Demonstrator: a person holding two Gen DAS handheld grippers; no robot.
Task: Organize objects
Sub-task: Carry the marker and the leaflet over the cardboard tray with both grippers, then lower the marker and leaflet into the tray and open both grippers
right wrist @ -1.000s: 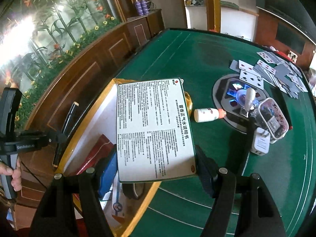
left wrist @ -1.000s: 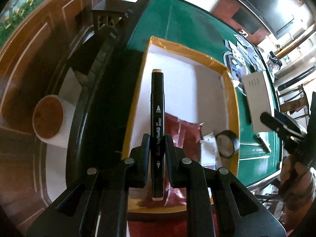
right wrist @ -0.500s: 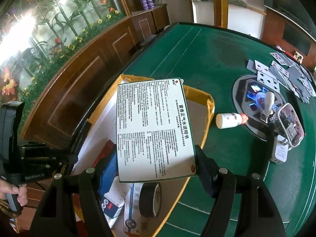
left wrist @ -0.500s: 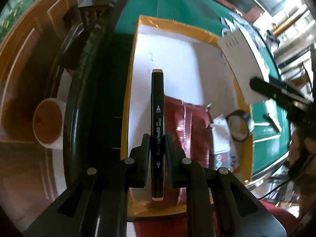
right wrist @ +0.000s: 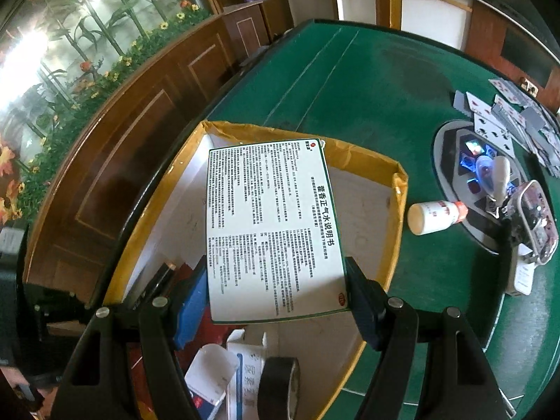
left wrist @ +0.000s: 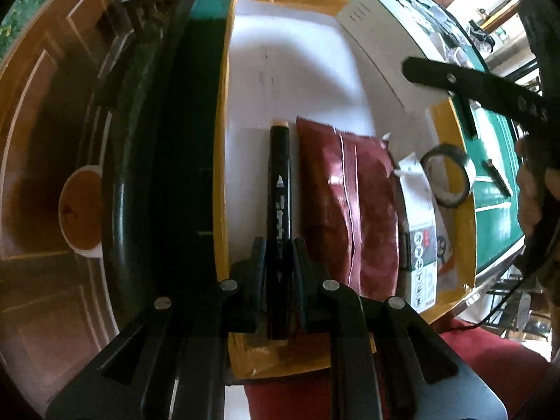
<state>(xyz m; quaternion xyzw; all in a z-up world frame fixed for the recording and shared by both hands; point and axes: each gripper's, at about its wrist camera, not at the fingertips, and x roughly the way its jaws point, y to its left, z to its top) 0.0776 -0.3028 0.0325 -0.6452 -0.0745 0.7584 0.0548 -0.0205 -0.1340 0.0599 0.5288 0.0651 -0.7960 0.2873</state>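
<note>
The marker (left wrist: 279, 206) is clamped lengthwise in the left claw (left wrist: 278, 273), jaws closed on its lower barrel, cap end pointing toward the top of the frame. It is held low inside the cardboard box (left wrist: 219, 161), in the bare white strip between the box's left wall and the dark red pouch (left wrist: 350, 210). That alignment, parallel to the wall and the pouch, suggests it is being laid into the one slot narrow enough to suit it; whether it touches the floor of the box cannot be told.

The right claw (right wrist: 276, 301) is closed across the lower edge of the white medicine box (right wrist: 273, 231), printed face up, held above the open middle of the same box. The wide grip on the flat sides keeps the face level for setting down.

At the lower centre of the right view lie a roll of black tape (right wrist: 280, 388) and small white cartons (right wrist: 224, 378), filling the near end. The white bottle (right wrist: 434, 217) lies on its side on the green tabletop (right wrist: 350, 87), just beside the box's right wall. Playing cards (right wrist: 507, 122) are scattered at the upper right.
</note>
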